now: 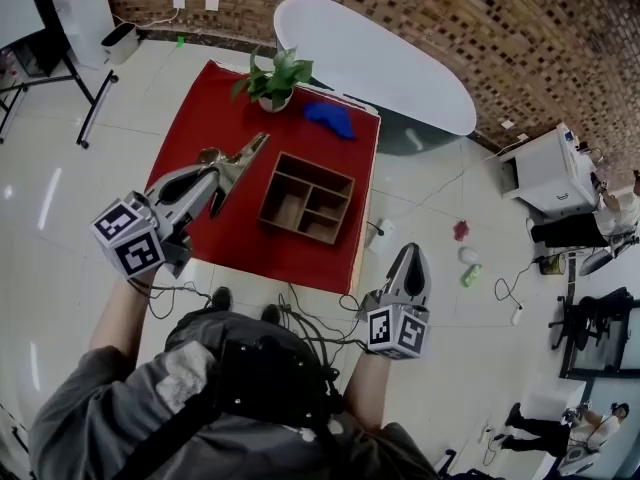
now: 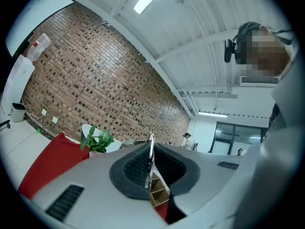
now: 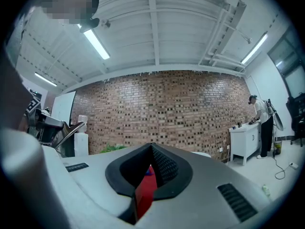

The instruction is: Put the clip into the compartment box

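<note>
My left gripper (image 1: 212, 180) is shut on a large silver metal clip (image 1: 240, 158) and holds it in the air over the left part of the red table (image 1: 200, 118). The clip points toward the wooden compartment box (image 1: 307, 198), which stands on the table just right of it. In the left gripper view the clip (image 2: 151, 142) shows as a thin metal edge pinched between the pads, with the box (image 2: 159, 193) below. My right gripper (image 1: 408, 258) hangs off the table's front right corner, jaws together and holding nothing; the right gripper (image 3: 151, 149) shows only red table behind.
A potted plant (image 1: 275, 80) and a blue cloth (image 1: 330, 119) sit at the table's far edge. Behind stands a white oval table (image 1: 390, 63). Cables and small bottles (image 1: 465, 258) lie on the floor to the right. A brick wall runs along the back.
</note>
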Demonstrator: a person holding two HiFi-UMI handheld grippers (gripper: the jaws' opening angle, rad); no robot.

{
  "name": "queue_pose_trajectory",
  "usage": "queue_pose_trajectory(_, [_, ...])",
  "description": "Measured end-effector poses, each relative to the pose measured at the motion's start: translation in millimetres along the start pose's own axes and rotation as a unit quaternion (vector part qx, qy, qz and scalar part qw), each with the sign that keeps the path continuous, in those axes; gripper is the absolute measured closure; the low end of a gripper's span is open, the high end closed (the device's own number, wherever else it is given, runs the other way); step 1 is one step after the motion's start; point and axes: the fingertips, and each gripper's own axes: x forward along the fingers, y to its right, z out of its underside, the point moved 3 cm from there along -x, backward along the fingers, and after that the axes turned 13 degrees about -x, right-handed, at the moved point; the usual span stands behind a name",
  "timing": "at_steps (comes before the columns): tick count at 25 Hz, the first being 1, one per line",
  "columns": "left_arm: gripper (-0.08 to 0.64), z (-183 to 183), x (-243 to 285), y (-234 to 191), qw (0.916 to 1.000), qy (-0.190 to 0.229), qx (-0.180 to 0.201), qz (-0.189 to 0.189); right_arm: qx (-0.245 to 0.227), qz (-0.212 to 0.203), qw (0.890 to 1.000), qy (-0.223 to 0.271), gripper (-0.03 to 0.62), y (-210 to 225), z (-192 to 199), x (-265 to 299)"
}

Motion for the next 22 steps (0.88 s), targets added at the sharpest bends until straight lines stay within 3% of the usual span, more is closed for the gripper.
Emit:
queue_pose_trajectory(9, [0.512,15,7,33,0.9998,0.003,0.004,0.018,0.008,-0.006,1.000,0.005,0.588,16,4,-5])
queue_pose_trajectory(16, [0.512,19,19,56,0.9993,0.005,0.030,0.021,0.009,-0.017,1.000,0.009,0.588,22,4,-2])
queue_pose_trajectory(22, [0.512,39,51,74,0.9983,-0.010,0.032,0.048,0.011,-0.013,1.000,0.009,0.588,37,8,-4])
